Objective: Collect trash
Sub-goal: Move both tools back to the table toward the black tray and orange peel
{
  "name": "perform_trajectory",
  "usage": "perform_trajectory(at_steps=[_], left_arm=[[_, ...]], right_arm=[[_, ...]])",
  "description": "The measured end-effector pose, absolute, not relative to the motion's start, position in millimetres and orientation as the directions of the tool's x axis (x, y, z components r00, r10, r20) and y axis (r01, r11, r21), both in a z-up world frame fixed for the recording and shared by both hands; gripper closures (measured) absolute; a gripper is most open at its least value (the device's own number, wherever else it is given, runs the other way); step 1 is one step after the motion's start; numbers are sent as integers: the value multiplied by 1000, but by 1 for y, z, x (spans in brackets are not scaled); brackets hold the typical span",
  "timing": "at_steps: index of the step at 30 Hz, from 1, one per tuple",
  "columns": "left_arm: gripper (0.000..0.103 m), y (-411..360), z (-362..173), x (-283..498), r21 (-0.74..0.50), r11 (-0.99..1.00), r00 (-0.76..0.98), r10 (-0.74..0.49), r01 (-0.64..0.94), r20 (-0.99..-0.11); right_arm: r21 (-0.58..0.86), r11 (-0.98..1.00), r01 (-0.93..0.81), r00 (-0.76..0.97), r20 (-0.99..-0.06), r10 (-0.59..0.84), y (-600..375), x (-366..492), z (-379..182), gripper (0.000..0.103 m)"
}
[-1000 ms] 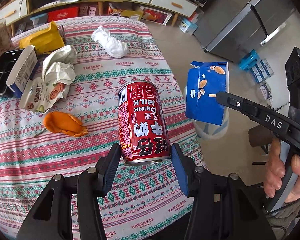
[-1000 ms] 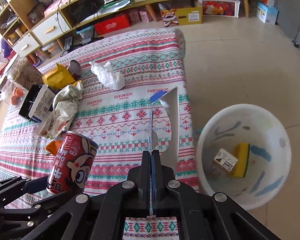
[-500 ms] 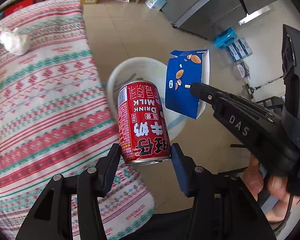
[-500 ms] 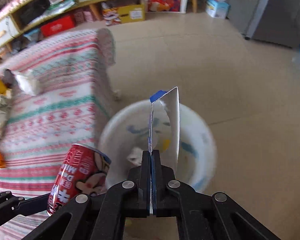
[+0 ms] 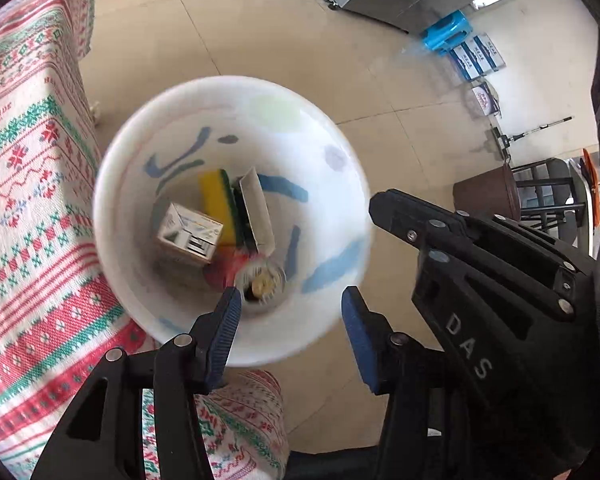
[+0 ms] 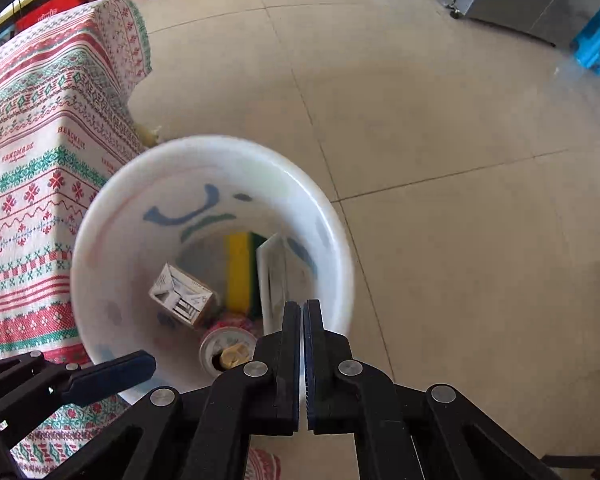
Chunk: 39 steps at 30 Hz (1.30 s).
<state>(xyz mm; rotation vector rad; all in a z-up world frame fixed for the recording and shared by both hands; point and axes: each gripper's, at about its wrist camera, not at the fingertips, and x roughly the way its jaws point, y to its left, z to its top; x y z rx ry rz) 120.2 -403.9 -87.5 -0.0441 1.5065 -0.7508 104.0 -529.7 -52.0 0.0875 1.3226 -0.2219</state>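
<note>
Looking through the left wrist view, we saw our left gripper (image 5: 290, 322) with its jaws apart and nothing between them, hanging over the white bin (image 5: 112, 184) on the floor beside the table (image 5: 24, 208). The can (image 5: 246, 276) lay at the bottom of the bin on its side, the open end toward us, next to a small carton (image 5: 188, 234), a sponge (image 5: 216, 204) and a flat box (image 5: 256, 208). This view also showed our right gripper from the side, over the right rim of the bin, and a stool and a mop farther off on the floor.

In the right wrist view, our right gripper (image 6: 303, 314) had its jaws together, and we saw nothing held between them. The flat box stood on its edge inside the bin, just past the fingertips. Only this view showed the shelf with boxes behind the table, and the left gripper as a dark finger (image 6: 112, 368) over the near rim.

We judged that this drop was done, since both pieces were already in the bin. To finish it well, we should lift both grippers straight up before we swing them to the table, so that no finger catches the rim and tips the bin. More trash on the table could not be seen from either view.
</note>
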Motion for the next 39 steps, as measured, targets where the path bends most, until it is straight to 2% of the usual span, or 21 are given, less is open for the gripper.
perform_trajectory(at_steps=[8, 16, 20, 22, 25, 35, 39], left_arm=[[48, -362, -81, 118, -397, 826, -11, -429, 401, -903], [48, -277, -69, 104, -283, 912, 44, -309, 296, -950], [48, -220, -59, 98, -231, 942, 80, -257, 242, -963], [47, -188, -56, 96, -225, 953, 79, -245, 203, -966], [47, -139, -52, 95, -220, 966, 86, -233, 137, -969], [47, 20, -41, 120, -97, 995, 173, -90, -33, -981], [44, 84, -34, 144, -209, 964, 231, -168, -165, -958]], right_arm=[[-49, 983, 177, 259, -961, -94, -518, 107, -42, 93], [-54, 997, 50, 259, -964, -65, -468, 115, -38, 69], [-49, 998, -45, 257, -966, -36, -427, 118, -38, 65], [-30, 995, -97, 259, -966, -4, -403, 117, -37, 58], [-1, 986, -164, 256, -966, 41, -368, 119, -36, 54], [98, 933, -348, 163, -973, 163, -253, 121, -51, 50], [87, 920, -383, 165, -973, 160, -226, 122, -52, 48]])
